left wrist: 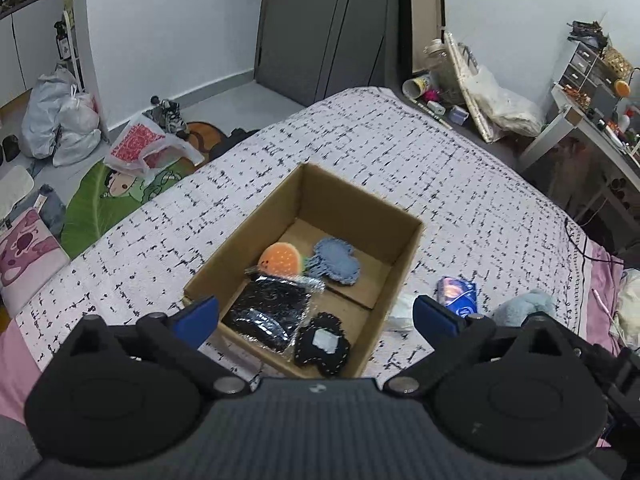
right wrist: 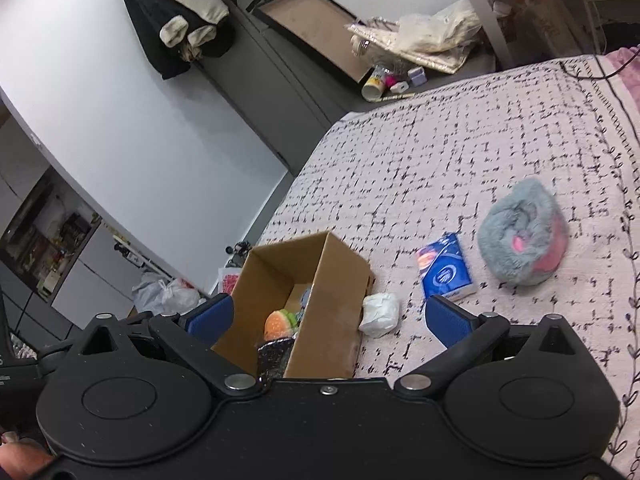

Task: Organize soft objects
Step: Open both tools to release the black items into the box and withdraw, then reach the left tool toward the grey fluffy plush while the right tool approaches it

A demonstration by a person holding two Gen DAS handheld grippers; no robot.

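Note:
An open cardboard box [left wrist: 356,200] sits on the patterned bedspread [left wrist: 460,168]. Inside lie an orange burger plush [left wrist: 281,259], a blue-grey pad [left wrist: 336,260], a black wrapped item [left wrist: 272,308] and a black stitched pad [left wrist: 322,345]. My left gripper [left wrist: 316,314] is open and empty above the box's near edge. In the right wrist view the box [right wrist: 332,308] is near; a white soft wad [right wrist: 380,314], a blue tissue pack [right wrist: 445,270] and a grey fluffy plush [right wrist: 524,232] lie beside it. My right gripper [right wrist: 328,318] is open and empty over the box's wall.
The bed edge drops to the floor on the far side, with bags [left wrist: 60,120] and a green mat [left wrist: 104,200] at the left. A desk [left wrist: 592,128] stands at the right. A coat [right wrist: 180,12] hangs on the wall.

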